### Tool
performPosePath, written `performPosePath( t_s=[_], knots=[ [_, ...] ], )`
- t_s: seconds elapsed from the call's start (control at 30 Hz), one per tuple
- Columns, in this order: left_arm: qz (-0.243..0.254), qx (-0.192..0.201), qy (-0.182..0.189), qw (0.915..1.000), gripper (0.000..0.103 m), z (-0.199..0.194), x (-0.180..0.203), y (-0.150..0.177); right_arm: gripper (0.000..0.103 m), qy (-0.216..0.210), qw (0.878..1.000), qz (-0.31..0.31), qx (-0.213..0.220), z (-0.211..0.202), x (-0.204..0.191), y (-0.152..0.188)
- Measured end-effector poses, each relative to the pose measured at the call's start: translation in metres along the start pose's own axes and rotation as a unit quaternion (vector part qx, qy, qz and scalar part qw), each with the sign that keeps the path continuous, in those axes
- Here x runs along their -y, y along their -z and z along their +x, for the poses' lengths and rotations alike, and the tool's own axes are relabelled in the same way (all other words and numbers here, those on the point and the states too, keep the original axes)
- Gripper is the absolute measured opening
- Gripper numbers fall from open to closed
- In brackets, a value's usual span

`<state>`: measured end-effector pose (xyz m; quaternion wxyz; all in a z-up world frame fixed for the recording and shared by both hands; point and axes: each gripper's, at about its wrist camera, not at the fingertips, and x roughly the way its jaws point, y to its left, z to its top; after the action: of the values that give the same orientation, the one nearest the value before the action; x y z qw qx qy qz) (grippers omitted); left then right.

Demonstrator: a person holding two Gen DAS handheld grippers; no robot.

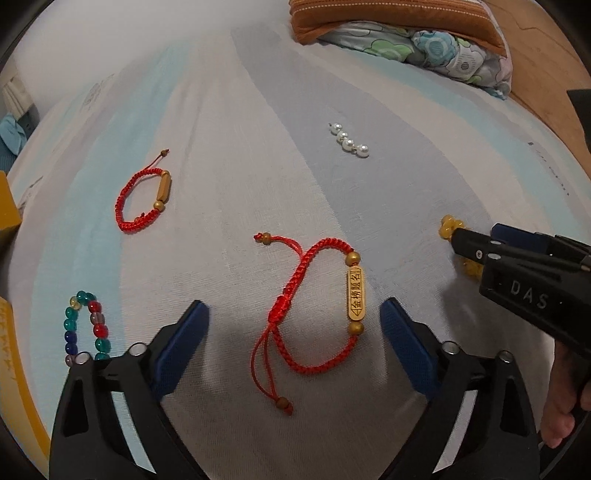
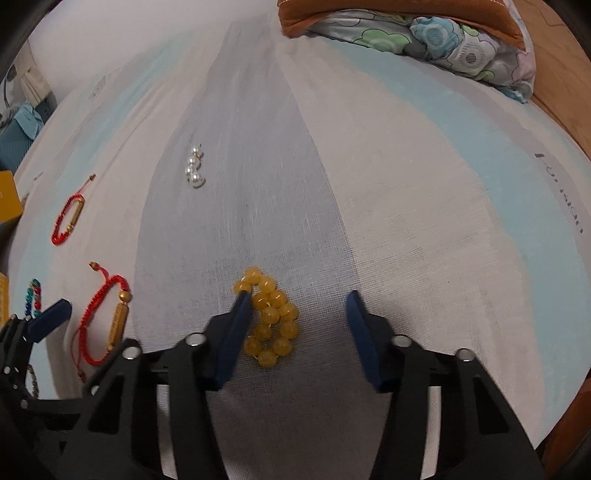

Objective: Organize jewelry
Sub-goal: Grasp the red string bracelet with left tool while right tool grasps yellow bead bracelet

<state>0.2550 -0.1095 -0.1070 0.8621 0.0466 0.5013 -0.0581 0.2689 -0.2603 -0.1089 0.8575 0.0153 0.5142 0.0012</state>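
Note:
A red braided bracelet (image 1: 355,293) with a gold engraved plate lies on the striped bed sheet (image 1: 236,140), between the wide-apart fingers of my left gripper (image 1: 295,304), which is open and touches nothing. In the right wrist view a yellow bead bracelet (image 2: 271,317) lies bunched between the fingers of my right gripper (image 2: 298,295). Its left finger (image 2: 236,332) rests against the beads and its right finger (image 2: 364,339) stands clear of them. The right gripper (image 1: 476,240) also shows at the right of the left wrist view, over the yellow beads (image 1: 448,225).
A second red bracelet (image 1: 163,186) lies further left, a multicoloured bead bracelet (image 1: 96,328) by my left finger, and a row of pearls (image 1: 349,142) further back. Yellow boxes (image 1: 7,206) stand at the left edge. Pillows (image 1: 399,22) lie at the back right.

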Motion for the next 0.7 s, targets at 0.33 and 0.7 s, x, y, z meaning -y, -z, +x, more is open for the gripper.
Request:
performPosePath(
  t_s=[0.33, 0.7],
  knots=[
    [-0.017, -0.015, -0.014, 0.9996, 0.016, -0.007, -0.014, 0.002, 0.009, 0.004, 1.000, 0.005, 0.005, -0.002, -0.003, 0.002],
    [-0.028, -0.009, 0.028, 0.9992, 0.008, -0.029, -0.021, 0.008, 0.009, -0.011, 0.999, 0.008, 0.031, -0.021, -0.006, 0.004]
  ],
)
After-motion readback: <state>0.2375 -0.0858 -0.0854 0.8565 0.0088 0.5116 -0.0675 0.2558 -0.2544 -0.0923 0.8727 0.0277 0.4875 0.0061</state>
